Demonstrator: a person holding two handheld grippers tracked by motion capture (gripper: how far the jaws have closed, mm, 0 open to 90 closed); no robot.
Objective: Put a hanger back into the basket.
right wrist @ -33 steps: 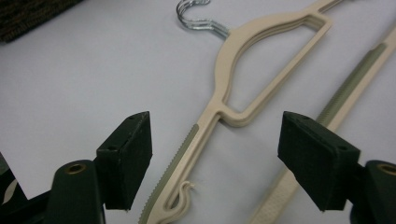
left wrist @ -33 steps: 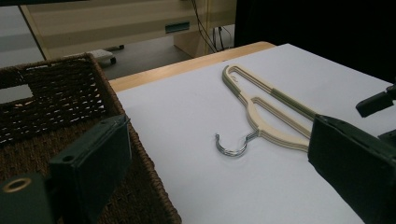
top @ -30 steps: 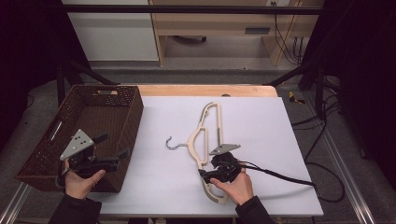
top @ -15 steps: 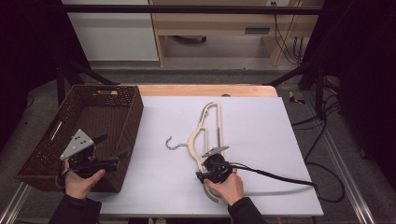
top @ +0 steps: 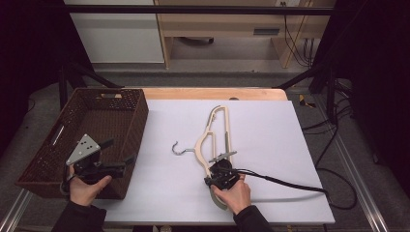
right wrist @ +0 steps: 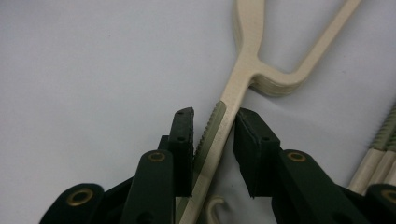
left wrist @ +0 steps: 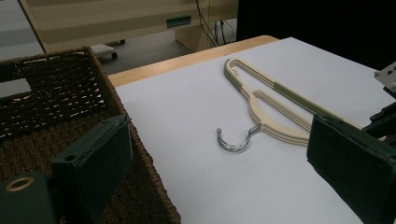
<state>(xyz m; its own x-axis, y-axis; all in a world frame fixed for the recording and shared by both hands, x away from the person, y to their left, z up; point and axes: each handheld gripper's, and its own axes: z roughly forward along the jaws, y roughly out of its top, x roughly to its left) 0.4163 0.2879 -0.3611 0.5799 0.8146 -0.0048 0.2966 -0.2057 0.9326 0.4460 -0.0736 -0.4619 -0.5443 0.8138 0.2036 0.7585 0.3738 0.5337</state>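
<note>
- Wicker basket [top: 106, 113] at table's left; left gripper [top: 118, 166] held level over its near corner, jaws wide.
- Cream hangers [top: 215, 140] lie stacked mid-table.
- Right gripper [right wrist: 214, 135] points down, jaws just closing around one arm, seemingly not pressing yet.

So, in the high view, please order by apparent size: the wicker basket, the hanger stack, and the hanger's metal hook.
1. wicker basket, clearly the largest.
2. hanger stack, long but thin.
3. metal hook, the smallest.
</note>
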